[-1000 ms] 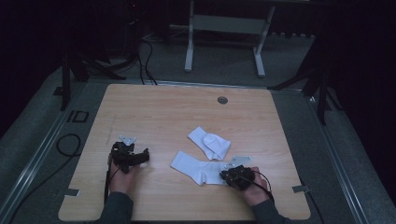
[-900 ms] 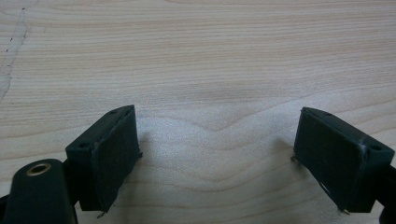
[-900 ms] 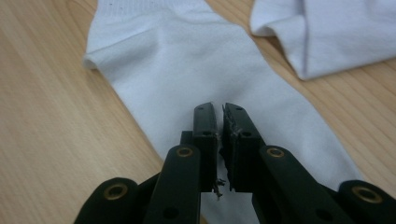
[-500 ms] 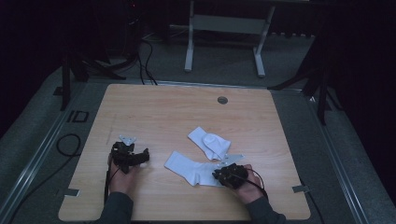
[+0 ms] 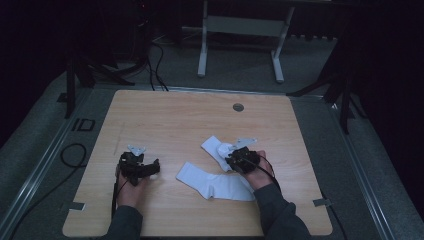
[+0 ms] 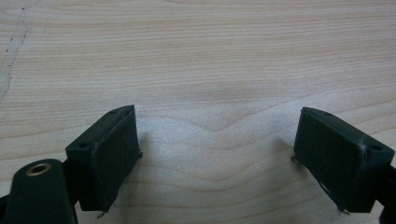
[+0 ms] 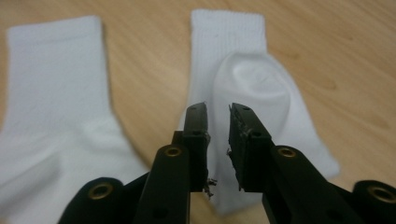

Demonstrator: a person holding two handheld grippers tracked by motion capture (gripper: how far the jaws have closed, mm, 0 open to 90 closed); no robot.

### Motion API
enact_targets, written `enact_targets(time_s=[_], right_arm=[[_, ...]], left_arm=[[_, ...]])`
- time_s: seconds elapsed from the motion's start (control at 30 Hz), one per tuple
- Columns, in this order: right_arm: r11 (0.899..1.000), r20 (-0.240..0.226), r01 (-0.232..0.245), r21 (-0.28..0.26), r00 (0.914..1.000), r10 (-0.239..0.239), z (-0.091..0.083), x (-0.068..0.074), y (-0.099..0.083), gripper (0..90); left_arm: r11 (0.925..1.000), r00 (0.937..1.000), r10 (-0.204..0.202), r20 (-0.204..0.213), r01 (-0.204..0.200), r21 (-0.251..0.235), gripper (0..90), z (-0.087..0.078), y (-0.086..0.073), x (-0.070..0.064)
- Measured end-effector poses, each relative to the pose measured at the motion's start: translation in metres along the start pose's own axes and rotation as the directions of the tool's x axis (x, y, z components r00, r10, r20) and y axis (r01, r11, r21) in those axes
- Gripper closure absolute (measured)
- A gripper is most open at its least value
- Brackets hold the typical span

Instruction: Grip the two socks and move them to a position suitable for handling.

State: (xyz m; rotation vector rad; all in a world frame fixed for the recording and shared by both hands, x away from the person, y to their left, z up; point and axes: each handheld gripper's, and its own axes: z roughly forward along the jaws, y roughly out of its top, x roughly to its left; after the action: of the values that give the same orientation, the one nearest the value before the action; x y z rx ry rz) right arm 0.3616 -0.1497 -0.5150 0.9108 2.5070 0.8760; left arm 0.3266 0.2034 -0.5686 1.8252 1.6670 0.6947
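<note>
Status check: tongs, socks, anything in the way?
Left tongs open over bare table. Right tongs nearly shut, empty, over folded sock. Flat sock beside. Nothing blocking.

The one mark you can read is "ID" on the floor strip [image 5: 82,124] left of the surface [image 5: 175,115].

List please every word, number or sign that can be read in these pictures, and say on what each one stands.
"ID": a dark mark on the grey floor left of the table; it seems to read so, but it is small and dim.
No text shows on the socks, the table or the grippers.
</note>
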Motion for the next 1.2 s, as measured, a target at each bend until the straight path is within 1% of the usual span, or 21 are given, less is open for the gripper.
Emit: enact_targets(time_s=[0.1, 0.17, 0.2, 0.23, 0.27, 0.33, 0.43, 0.47, 0.5, 0.57, 0.67, 0.73, 0.77, 0.9, 1.03, 1.2], right_arm=[[1.0, 0.009, -0.003, 0.024, 1.0, 0.003, 0.011, -0.003, 0.011, 72.4], [0.999, 0.018, 0.0, 0.047, 0.9998, -0.001, 0.022, -0.005, 0.019, 66.3], [0.999, 0.018, 0.0, 0.047, 0.9998, -0.001, 0.022, -0.005, 0.019, 66.3], [0.998, 0.026, 0.003, 0.065, 0.9997, -0.005, 0.03, -0.006, 0.024, 63.8], [0.998, 0.026, 0.003, 0.065, 0.9997, -0.005, 0.03, -0.006, 0.024, 63.8], [0.997, 0.035, 0.0, 0.075, 0.9994, -0.003, 0.037, -0.006, 0.029, 61.6], [0.996, 0.037, -0.021, 0.082, 0.9992, 0.018, 0.045, -0.006, 0.036, 57.8], [0.995, 0.042, -0.035, 0.095, 0.9986, 0.031, 0.049, -0.006, 0.038, 55.9], [0.994, 0.046, -0.034, 0.104, 0.9985, 0.029, 0.051, -0.006, 0.039, 55.8], [0.991, 0.048, -0.029, 0.13, 0.9986, 0.023, 0.059, -0.004, 0.041, 57.3], [0.987, 0.049, -0.027, 0.156, 0.9986, 0.019, 0.064, -0.005, 0.043, 73.9], [0.988, 0.064, -0.047, 0.149, 0.9972, 0.037, 0.061, -0.007, 0.044, 85.8], [0.988, 0.071, -0.048, 0.144, 0.9967, 0.038, 0.058, -0.007, 0.044, 87.0], [0.992, 0.07, -0.072, 0.102, 0.9954, 0.065, 0.045, -0.01, 0.042, 87.8], [0.994, 0.065, -0.085, 0.071, 0.9946, 0.08, 0.031, -0.013, 0.039, 88.0], [0.995, 0.065, -0.092, 0.033, 0.9938, 0.09, 0.009, -0.018, 0.034, 88.1]], left_arm=[[1.0, 1.0, -0.003, 0.0, 0.003, -0.002, 13.8, 0.0, 0.0, 0.0], [1.0, 1.0, -0.002, 0.0, 0.002, -0.001, 13.8, 0.0, 0.0, 0.0], [1.0, 1.0, 0.0, 0.001, 0.0, 0.001, 13.8, 0.0, 0.0, 0.0], [1.0, 1.0, 0.0, 0.001, 0.0, 0.001, 13.8, 0.0, 0.0, 0.0], [1.0, 1.0, 0.0, 0.001, 0.0, 0.0, 13.8, 0.0, 0.0, 0.0], [1.0, 1.0, 0.0, 0.001, 0.0, 0.001, 13.8, 0.0, 0.0, 0.0], [1.0, 1.0, 0.0, 0.002, 0.0, 0.0, 13.8, 0.0, 0.0, 0.0], [1.0, 1.0, 0.001, 0.003, -0.001, -0.001, 13.8, 0.0, 0.0, 0.0], [1.0, 1.0, 0.001, 0.003, -0.001, 0.0, 13.9, 0.0, 0.0, 0.0], [1.0, 1.0, 0.001, 0.003, -0.001, -0.001, 13.8, 0.0, 0.0, 0.0], [1.0, 1.0, 0.001, 0.003, -0.001, -0.001, 13.8, 0.0, 0.0, 0.0], [1.0, 1.0, 0.001, 0.003, -0.001, 0.0, 13.8, 0.0, 0.0, 0.0], [1.0, 1.0, 0.001, 0.003, -0.001, -0.001, 13.9, 0.0, 0.0, 0.0], [1.0, 1.0, 0.001, 0.003, -0.001, 0.0, 13.8, 0.0, 0.0, 0.0], [1.0, 1.0, 0.001, 0.003, -0.001, 0.0, 13.8, 0.0, 0.0, 0.0], [1.0, 1.0, 0.004, 0.002, -0.004, 0.001, 13.8, 0.0, 0.0, 0.0]])
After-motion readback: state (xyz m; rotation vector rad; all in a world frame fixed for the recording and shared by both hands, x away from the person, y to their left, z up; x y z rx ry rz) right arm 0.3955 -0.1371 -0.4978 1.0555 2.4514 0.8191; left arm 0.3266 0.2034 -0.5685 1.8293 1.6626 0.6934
